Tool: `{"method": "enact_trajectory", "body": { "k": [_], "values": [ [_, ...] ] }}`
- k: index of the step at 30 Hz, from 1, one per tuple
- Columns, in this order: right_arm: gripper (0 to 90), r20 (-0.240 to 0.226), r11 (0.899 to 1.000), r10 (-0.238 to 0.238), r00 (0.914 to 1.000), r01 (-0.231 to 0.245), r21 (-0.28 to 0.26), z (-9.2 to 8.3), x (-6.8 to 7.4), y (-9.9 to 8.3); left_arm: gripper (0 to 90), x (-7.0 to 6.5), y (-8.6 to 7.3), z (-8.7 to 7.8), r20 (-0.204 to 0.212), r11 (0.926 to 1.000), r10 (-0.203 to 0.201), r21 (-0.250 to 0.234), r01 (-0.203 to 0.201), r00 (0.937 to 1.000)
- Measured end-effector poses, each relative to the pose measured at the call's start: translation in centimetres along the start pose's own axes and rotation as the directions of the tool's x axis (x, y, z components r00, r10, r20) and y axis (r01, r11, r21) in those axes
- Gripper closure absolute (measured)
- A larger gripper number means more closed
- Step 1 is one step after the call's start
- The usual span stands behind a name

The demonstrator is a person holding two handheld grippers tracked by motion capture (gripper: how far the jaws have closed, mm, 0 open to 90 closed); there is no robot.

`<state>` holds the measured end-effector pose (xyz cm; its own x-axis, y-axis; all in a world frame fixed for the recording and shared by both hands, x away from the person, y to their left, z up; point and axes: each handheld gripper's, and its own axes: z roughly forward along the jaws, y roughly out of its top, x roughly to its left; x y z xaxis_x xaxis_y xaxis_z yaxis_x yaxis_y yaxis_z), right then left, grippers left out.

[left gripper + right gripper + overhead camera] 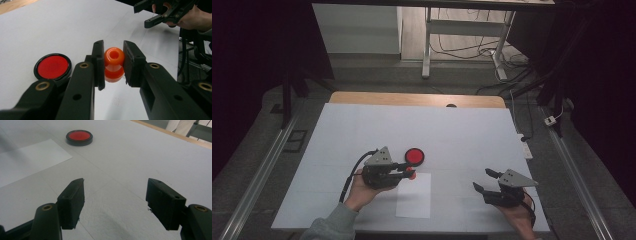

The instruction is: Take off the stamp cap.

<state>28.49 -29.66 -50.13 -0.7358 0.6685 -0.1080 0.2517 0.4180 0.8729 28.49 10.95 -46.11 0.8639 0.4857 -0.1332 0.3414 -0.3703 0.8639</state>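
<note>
Dim room, dark edges; white table (362, 130) evenly lit (soft shadows), close-ups slightly blurred.

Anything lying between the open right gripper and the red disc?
Nothing: bare white table cover runs from the right gripper to the red disc in the right gripper view; the paper sheet lies aside.

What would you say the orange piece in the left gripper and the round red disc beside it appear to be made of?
The orange piece looks like smooth, slightly translucent plastic or rubber: it glows at the edges and carries soft highlights. The red disc seems to be a matte red face set in a glossy black rim, probably plastic; the rim catches light while the face does not. The left gripper is shut on the orange piece.
</note>
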Motion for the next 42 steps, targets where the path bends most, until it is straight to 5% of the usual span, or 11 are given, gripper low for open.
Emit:
{"method": "enact_trajectory", "body": {
  "k": [12,42],
  "values": [
    [31.3,-0.041,0.999,0.029,0.9987,-0.03,-0.032,0.4,0.5,0.5,71.5,0.1,0.0,0.1,-0.003,1.0,-0.004,0.0,0.004,1.0],
    [31.2,-0.121,1.0,-0.021,0.9924,0.019,-0.025,2.8,4.2,1.9,71.6,0.1,-0.1,1.2,0.014,0.9997,0.006,0.023,-0.006,0.9999]
  ]
}}
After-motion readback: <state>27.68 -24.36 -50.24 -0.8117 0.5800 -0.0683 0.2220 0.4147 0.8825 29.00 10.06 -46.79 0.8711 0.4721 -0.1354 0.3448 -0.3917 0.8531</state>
